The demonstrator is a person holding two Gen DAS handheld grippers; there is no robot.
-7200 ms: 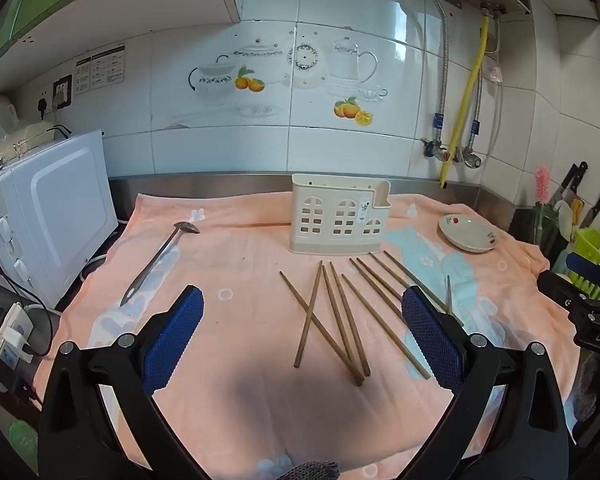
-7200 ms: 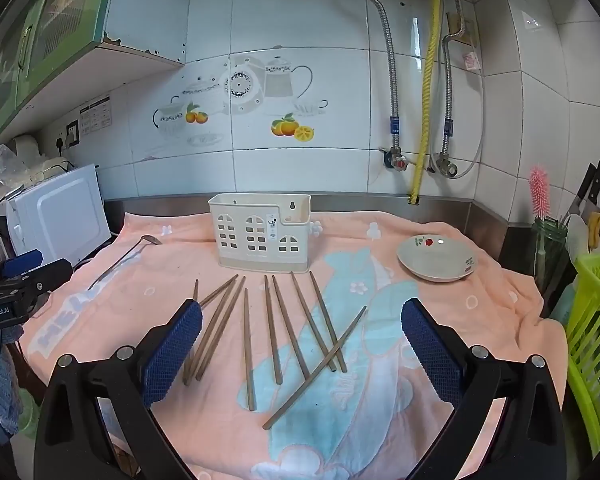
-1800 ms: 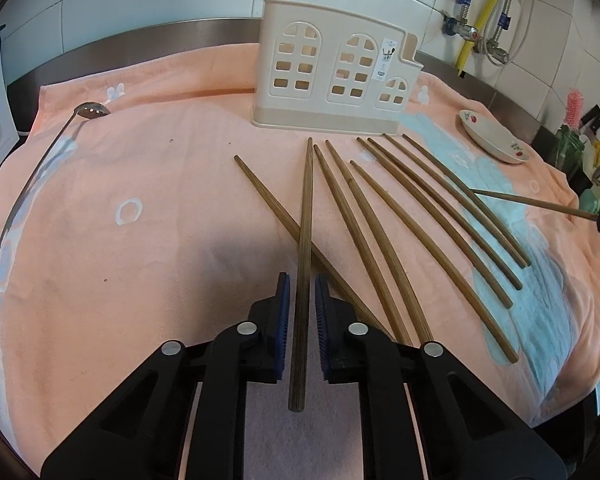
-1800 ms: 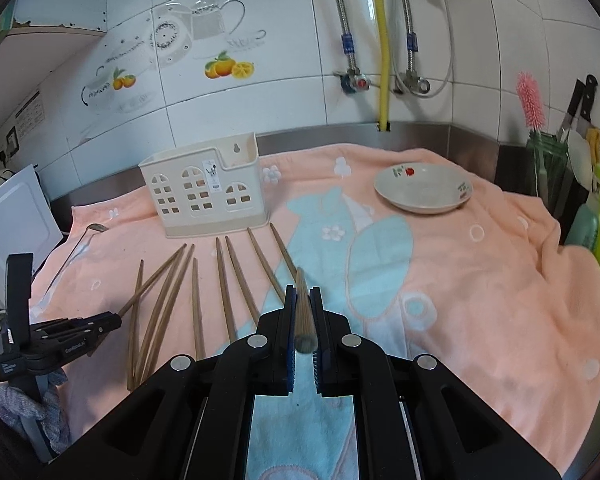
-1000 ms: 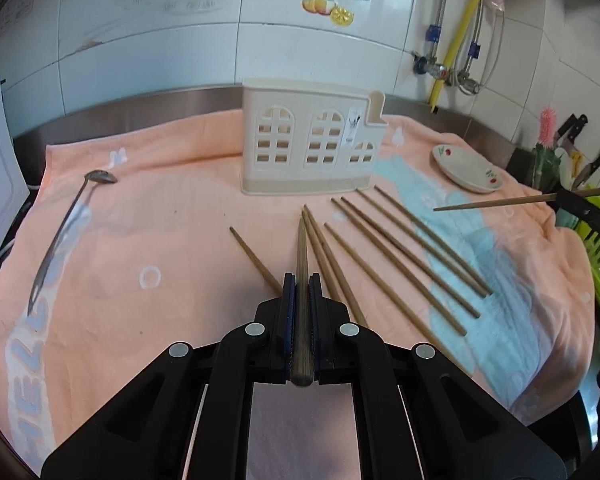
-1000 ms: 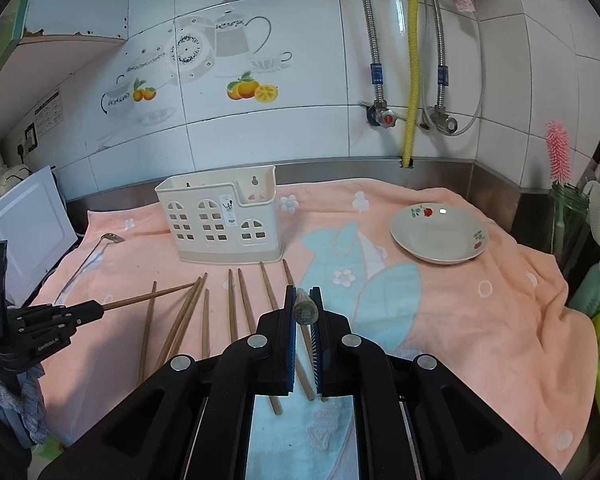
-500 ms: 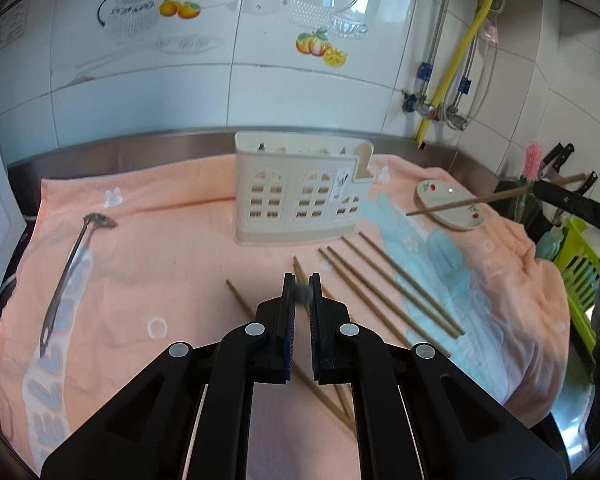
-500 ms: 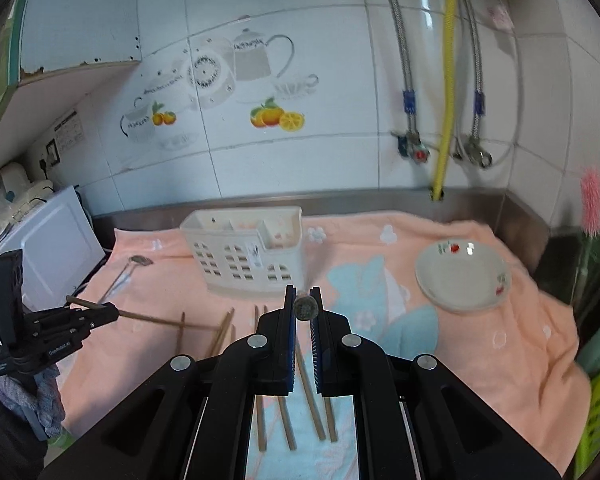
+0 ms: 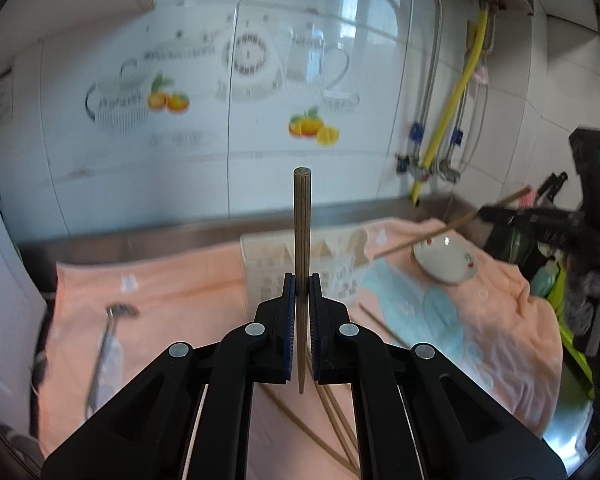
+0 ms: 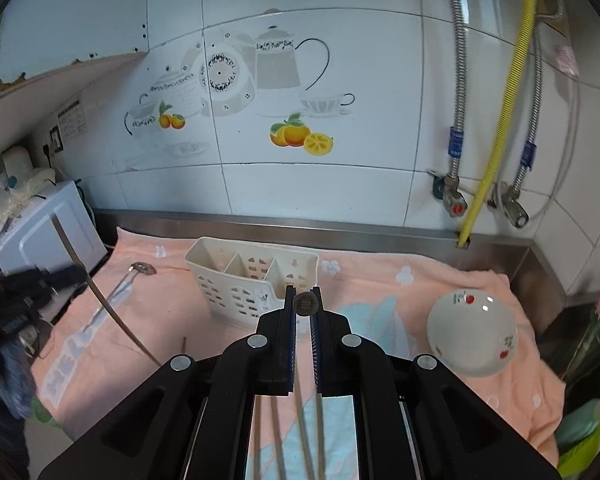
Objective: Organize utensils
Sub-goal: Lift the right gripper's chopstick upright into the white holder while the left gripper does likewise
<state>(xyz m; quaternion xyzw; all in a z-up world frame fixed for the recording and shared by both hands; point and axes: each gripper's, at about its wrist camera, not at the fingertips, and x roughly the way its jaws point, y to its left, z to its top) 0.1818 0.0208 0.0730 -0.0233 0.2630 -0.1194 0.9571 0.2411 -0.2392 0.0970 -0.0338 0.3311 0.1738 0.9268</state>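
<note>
Above the cream utensil caddy (image 10: 256,280), the left tongs (image 9: 302,292) are clamping a brown wooden chopstick (image 9: 302,220) that is standing upright, blunt end up. The right tongs (image 10: 303,305) are gripping a second chopstick (image 10: 305,303), seen end-on, just in front of the caddy. Loose chopsticks (image 9: 340,420) are lying on the peach towel (image 9: 180,280) before the caddy.

white glossy wall tiles (image 10: 320,184) with a teapot-and-oranges decal (image 10: 260,92) fill twelve o'clock. a yellow hose (image 10: 496,120) and steel pipes (image 10: 454,80) run at two o'clock. a white microwave (image 10: 40,228) sits at nine o'clock, a steel counter edge (image 10: 340,232) mid-frame.
</note>
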